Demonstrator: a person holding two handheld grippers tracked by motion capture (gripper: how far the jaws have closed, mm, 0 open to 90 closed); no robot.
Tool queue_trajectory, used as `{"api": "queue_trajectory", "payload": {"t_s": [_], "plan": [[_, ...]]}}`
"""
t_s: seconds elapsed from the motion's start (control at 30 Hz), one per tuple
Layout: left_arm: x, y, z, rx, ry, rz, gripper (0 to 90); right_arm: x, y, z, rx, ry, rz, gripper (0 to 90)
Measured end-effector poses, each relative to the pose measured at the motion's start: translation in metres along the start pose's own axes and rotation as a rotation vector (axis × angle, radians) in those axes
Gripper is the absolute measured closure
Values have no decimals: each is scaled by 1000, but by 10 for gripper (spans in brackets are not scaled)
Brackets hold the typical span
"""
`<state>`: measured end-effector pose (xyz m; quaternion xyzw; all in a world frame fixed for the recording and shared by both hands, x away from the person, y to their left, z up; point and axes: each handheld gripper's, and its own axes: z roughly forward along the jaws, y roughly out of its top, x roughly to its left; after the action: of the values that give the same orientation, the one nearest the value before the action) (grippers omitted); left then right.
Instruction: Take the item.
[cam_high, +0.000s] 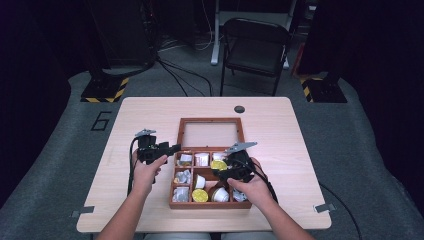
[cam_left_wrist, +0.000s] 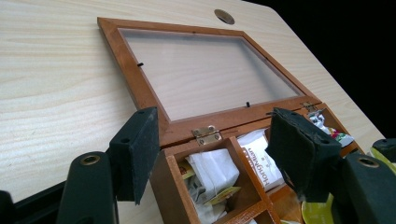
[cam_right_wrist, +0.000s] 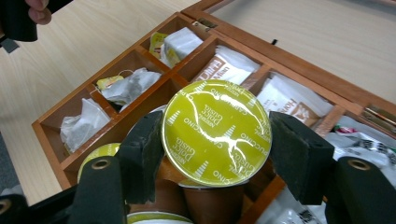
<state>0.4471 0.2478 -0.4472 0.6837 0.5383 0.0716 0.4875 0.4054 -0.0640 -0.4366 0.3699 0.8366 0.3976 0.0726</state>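
A wooden compartment box stands on the table with its glass lid laid open behind it. My right gripper hangs over the box's right half, shut on a brown coffee capsule with a yellow-green foil top; both pads press its rim. Below it the compartments hold tea bags and sachets. My left gripper hovers at the box's rear left corner. Its pads stand apart with nothing gripped between them, above a compartment of tea bags.
More capsules sit in the front compartments. A small round hole lies in the tabletop behind the lid. Bare table spreads left and right of the box. A folding chair stands beyond the far edge.
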Motion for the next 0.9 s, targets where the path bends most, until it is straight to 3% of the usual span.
{"api": "queue_trajectory", "payload": {"t_s": [0.37, 0.57, 0.7, 0.9], "plan": [[0, 1, 1, -9, 0, -7, 337, -31, -4, -20, -33, -72, 84, 373], [1, 2, 1, -5, 1, 0, 337, -59, -10, -35, -59, -148, 138, 373], [1, 1, 0, -6, 1, 2, 337, -72, -14, -42, -65, -213, 144, 373], [2, 1, -1, -6, 5, -2, 337, -91, -20, -50, -74, -265, 173, 373]]}}
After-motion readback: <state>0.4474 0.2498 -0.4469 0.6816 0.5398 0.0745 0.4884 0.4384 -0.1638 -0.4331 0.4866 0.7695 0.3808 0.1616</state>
